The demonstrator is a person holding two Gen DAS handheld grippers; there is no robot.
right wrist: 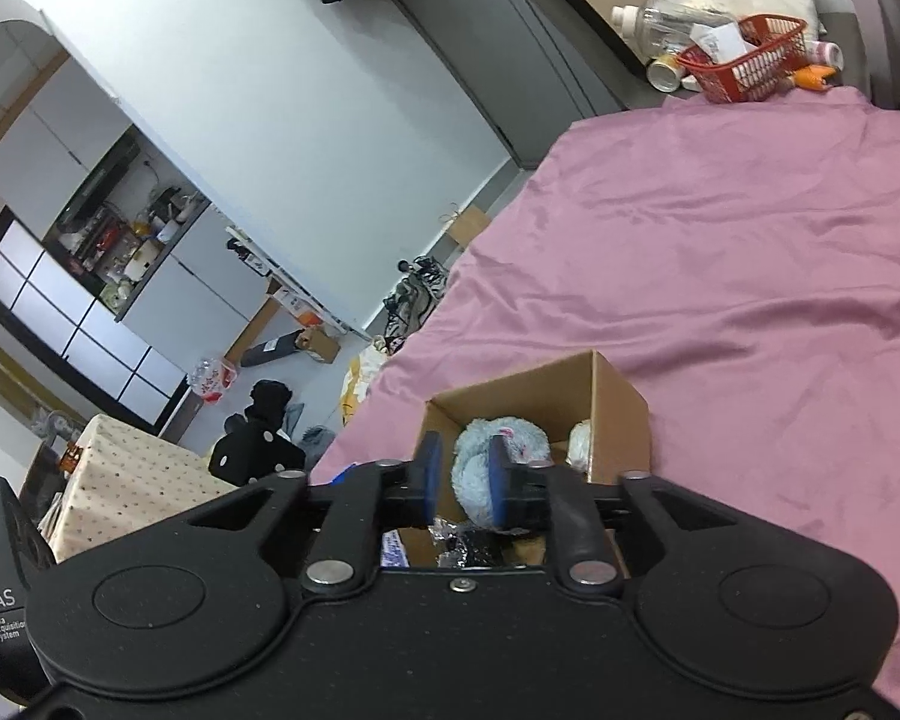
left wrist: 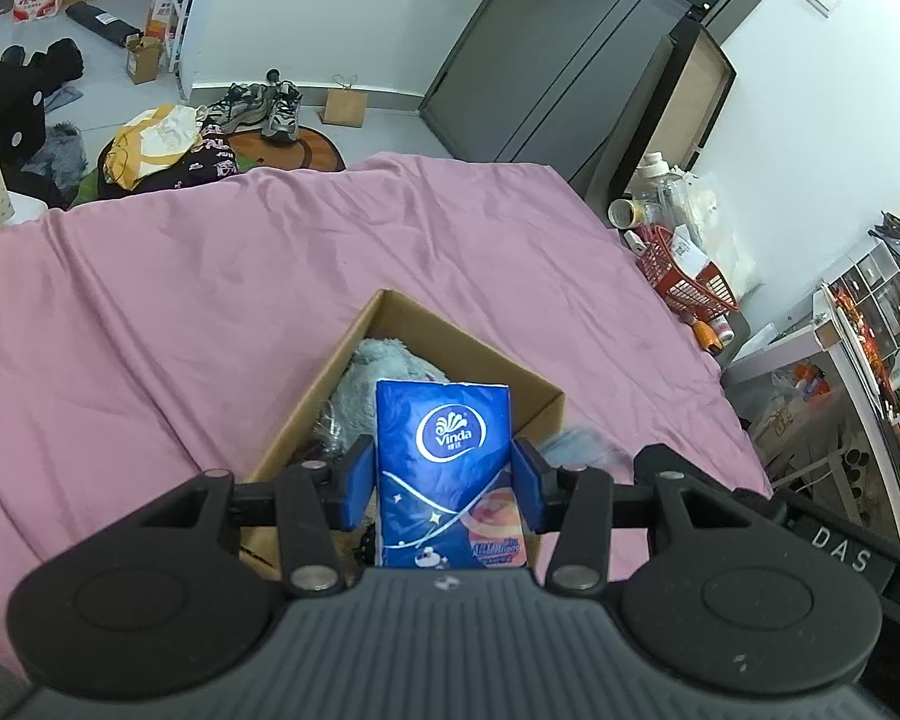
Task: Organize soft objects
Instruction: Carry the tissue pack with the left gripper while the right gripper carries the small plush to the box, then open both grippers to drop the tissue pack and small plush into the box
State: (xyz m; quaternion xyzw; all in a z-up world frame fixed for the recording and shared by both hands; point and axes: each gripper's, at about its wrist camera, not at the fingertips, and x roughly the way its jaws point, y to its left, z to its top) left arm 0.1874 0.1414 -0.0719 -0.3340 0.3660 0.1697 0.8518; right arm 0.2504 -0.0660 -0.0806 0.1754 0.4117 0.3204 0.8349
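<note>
Blue tissue pack clamped upright above the open box on the pink bed.

The left gripper grips the tissue pack by its two long sides; the pack's long axis runs straight away from the camera, logo end forward, its near end cut off by the gripper body. It sits over the cardboard box, hiding much of the grey-blue plush toy inside. The right gripper hovers over the same box, jaws slightly apart, apparently holding nothing; dark items below are hard to identify.

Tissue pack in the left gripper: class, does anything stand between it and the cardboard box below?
Nothing visible does. The tissue pack hangs over the open-topped cardboard box; only the blue-grey plush toy already lies inside.
</note>
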